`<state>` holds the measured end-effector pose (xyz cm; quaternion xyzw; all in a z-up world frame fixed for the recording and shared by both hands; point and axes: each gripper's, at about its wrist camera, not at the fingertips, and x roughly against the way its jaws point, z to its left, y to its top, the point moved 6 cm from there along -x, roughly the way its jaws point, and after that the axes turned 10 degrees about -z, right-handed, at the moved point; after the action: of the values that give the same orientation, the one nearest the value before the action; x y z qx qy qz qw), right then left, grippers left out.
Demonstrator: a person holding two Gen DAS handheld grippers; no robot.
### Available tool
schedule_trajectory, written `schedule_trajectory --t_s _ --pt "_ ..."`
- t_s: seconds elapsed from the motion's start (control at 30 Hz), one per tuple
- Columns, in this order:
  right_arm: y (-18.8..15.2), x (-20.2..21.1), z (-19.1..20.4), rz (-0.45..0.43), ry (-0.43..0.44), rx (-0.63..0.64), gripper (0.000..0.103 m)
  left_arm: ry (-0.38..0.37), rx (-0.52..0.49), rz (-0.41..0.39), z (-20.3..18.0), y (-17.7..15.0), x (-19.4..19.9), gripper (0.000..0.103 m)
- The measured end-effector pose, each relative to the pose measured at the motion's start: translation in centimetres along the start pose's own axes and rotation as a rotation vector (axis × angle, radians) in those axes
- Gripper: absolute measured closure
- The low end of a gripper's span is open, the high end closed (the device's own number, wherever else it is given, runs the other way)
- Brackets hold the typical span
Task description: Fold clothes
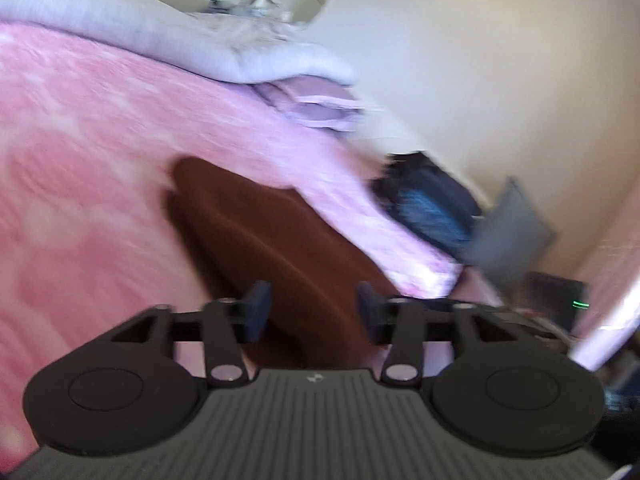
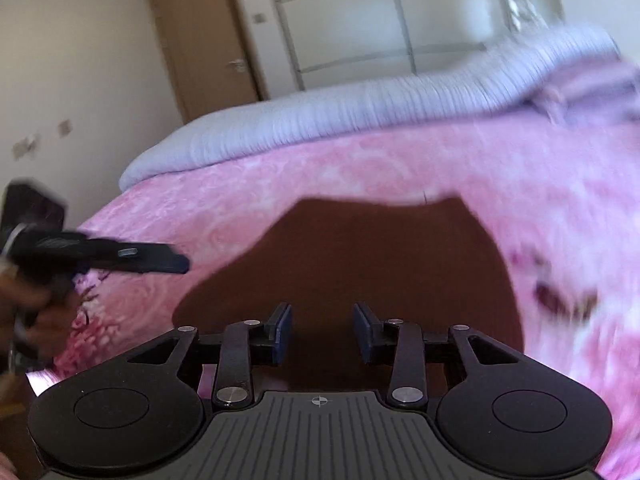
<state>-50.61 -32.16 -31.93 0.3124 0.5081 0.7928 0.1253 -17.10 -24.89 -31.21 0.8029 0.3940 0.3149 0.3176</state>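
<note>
A dark brown garment (image 1: 276,236) lies folded on the pink bedspread (image 1: 80,160). In the left wrist view my left gripper (image 1: 312,312) hovers over its near end, open, with nothing between the blue pads. In the right wrist view the same brown garment (image 2: 360,256) spreads ahead of my right gripper (image 2: 322,332), which stands open above the cloth, pads apart and not pressing on it. The left gripper (image 2: 120,258) shows at the left edge of the right wrist view, held by a hand over the bedspread (image 2: 360,168).
A grey-lilac duvet (image 2: 320,116) is bunched along the far side of the bed. A dark bag (image 1: 432,200) and a grey cushion (image 1: 508,232) sit past the bed's corner by the wall. A door (image 2: 200,40) and wardrobe stand behind.
</note>
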Motion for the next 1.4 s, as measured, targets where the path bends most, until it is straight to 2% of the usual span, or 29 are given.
schedule_trajectory --t_s 0.03,0.1,0.17,0.2,0.27,0.37,0.4,0.43,0.47,0.57,0.7,0.73,0.77,0.83,0.9,0.97,1.07,1.17,1.2,1.27,1.33,1.4 --pt "-0.4 0.3 -0.3 0.003 -0.018 -0.026 0.065 -0.007 0.002 0.01 -0.2 -0.8 -0.1 0.034" --pt "-0.8 0.9 -0.8 0.003 -0.047 -0.07 0.065 -0.01 -0.004 0.034 -0.5 -2.1 -0.7 0.036" --pt "-0.9 1.5 -1.2 0.003 -0.066 -0.091 0.065 -0.02 -0.027 0.063 -1.0 -3.2 -1.6 0.052" --pt "-0.9 1.7 -1.3 0.006 -0.074 -0.092 0.065 -0.027 -0.046 0.076 -1.3 -3.7 -2.1 0.067" --pt "-0.7 2.2 -1.3 0.014 -0.089 -0.092 0.065 -0.007 -0.12 0.107 -1.9 -4.4 -2.4 0.075" --pt "-0.2 2.1 -1.1 0.026 -0.102 -0.089 0.065 0.027 -0.18 0.207 -1.8 -5.6 -2.6 0.083" --pt "-0.1 1.9 -1.0 0.026 -0.099 -0.087 0.065 0.035 -0.192 0.237 -1.8 -6.0 -2.5 0.088" --pt "0.1 1.7 -0.9 0.027 -0.097 -0.085 0.065 0.043 -0.206 0.257 -1.7 -6.3 -2.4 0.102" --pt "0.2 1.1 -0.8 0.028 -0.083 -0.085 0.065 0.063 -0.226 0.27 -1.6 -6.6 -2.3 0.103" --pt "0.8 -0.8 0.0 0.034 -0.047 -0.057 0.065 0.08 -0.217 0.246 -1.3 -6.4 -1.2 0.103" --pt "0.5 -3.6 0.7 0.075 -0.027 0.009 0.065 0.095 -0.201 0.16 -1.4 -4.5 0.4 0.1" --pt "-0.3 -4.7 0.7 0.129 -0.035 0.03 0.065 0.096 -0.201 0.135 -1.6 -3.8 0.7 0.099" --pt "-0.9 -5.1 0.9 0.137 -0.037 0.072 0.065 0.09 -0.2 0.109 -2.0 -3.2 0.9 0.098" --pt "-1.6 -5.6 1.4 0.138 -0.041 0.153 0.065 0.067 -0.193 0.072 -2.8 -2.0 0.3 0.088" --pt "-1.7 -5.5 1.5 0.142 -0.041 0.167 0.065 0.042 -0.189 0.054 -3.4 -1.1 -0.7 0.086" --pt "-1.6 -5.2 1.4 0.15 -0.033 0.161 0.065 0.04 -0.195 0.083 -3.4 -1.4 -2.5 0.086" --pt "-1.5 -3.9 0.5 0.135 -0.036 0.122 0.065 0.098 -0.211 0.187 -2.0 -3.3 -5.0 0.082" --pt "-1.7 -2.4 -1.3 0.095 -0.058 0.035 0.065 0.078 -0.116 0.166 -0.8 -3.3 -4.9 0.082" --pt "-1.8 -2.1 -2.1 0.084 -0.045 -0.016 0.065 0.079 -0.122 0.168 -0.8 -3.3 -4.8 0.081" --pt "-1.7 -1.5 -3.1 0.076 -0.019 -0.086 0.065 0.087 -0.146 0.172 -1.1 -3.1 -4.6 0.081" --pt "-0.8 -0.6 -3.2 0.062 -0.046 -0.091 0.065 0.1 -0.19 0.164 -1.8 -2.7 -4.1 0.081" --pt "-0.1 0.8 -3.5 0.044 -0.122 -0.053 0.064 0.121 -0.278 0.15 -2.8 -2.4 -3.4 0.079"
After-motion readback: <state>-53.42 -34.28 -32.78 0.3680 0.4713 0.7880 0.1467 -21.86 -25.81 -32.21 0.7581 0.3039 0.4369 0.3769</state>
